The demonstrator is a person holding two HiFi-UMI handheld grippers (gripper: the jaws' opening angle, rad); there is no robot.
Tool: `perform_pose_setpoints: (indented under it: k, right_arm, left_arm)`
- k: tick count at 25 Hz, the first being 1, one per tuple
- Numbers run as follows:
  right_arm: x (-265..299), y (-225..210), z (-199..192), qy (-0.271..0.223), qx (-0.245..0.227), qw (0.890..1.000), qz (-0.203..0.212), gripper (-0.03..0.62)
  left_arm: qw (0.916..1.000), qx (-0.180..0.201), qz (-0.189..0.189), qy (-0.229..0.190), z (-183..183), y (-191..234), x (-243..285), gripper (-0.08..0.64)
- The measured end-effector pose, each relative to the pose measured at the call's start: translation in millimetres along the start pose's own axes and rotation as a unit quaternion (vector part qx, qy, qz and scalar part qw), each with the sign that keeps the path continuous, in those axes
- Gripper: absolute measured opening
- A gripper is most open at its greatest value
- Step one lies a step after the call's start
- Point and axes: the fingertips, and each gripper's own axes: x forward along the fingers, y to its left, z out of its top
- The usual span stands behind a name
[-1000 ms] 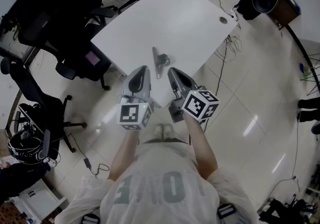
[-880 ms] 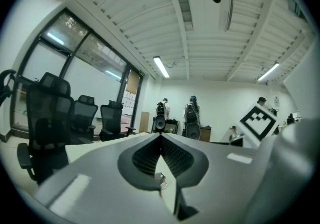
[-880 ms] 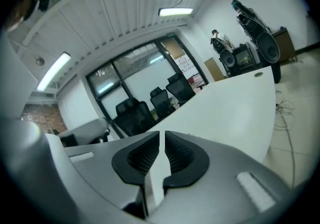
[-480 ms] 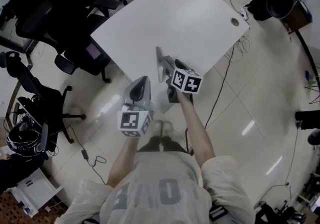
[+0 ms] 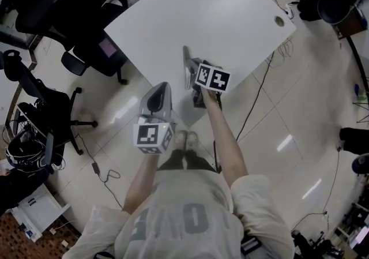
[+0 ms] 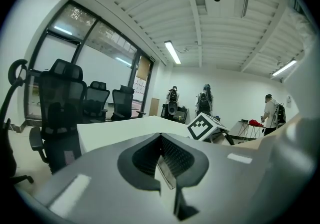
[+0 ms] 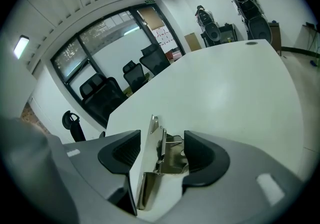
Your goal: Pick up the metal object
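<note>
1. Head view looks down on a white counter set on a tiled floor, with black office chairs along its left side.
2. The metal object lies close to the near edge of the counter, a long thin plate with a clip part on its right side.
3. The right tool reaches over that near edge, and its marker cube covers the right part of the metal object in this view.
4. Right gripper view shows the right tool spread wide, its jaws having just been opening, with the metal object standing between them.
5. The clip part sits just beside the right pad, and a strip of white shows between the upright plate and the left pad; neither pad presses on the metal.
6. Beyond the jaws the counter runs far to a round cable hole.
7. The left tool hangs off the counter, near its edge and left of the right tool, over the floor.
8. Left gripper view shows the left tool narrow, its pads drawn together with nothing between them.
9. That view looks level across the counter, with the right tool's marker cube to the right and chairs at the left.
</note>
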Motion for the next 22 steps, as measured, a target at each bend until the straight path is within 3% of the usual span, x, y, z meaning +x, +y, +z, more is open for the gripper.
perform_pose_setpoints:
  k: [9,11,13,18,22]
  right_arm:
    - [0,-4,-1,0.011,-0.008,1.0,-0.016,0.237]
    - [0,-3,-1,0.013,-0.019,1.0,-0.013,0.203]
    - [-2,-3,0,0.001,-0.015,1.0,-0.011,0.12]
    - [-5,-4,2,-0.015,-0.002,1.0,-0.01,0.106]
    - [-12,-3,6,-0.024,-0.026,0.999,-0.016,0.097]
  left_arm:
    - [1.0,-0.003,0.006,0.002,-1,5,1,0.001]
    - [1.0,-0.003,0.007,0.003,-1,6,0,0.001]
    - [1.0,-0.003,0.008,0.003,-2,5,-1,0.0]
    - [0.9999,-0.004,0.014,0.003,-2,11,-8,0.0]
    - [0.9998,-0.006,0.019,0.0,-1,14,-8,0.002]
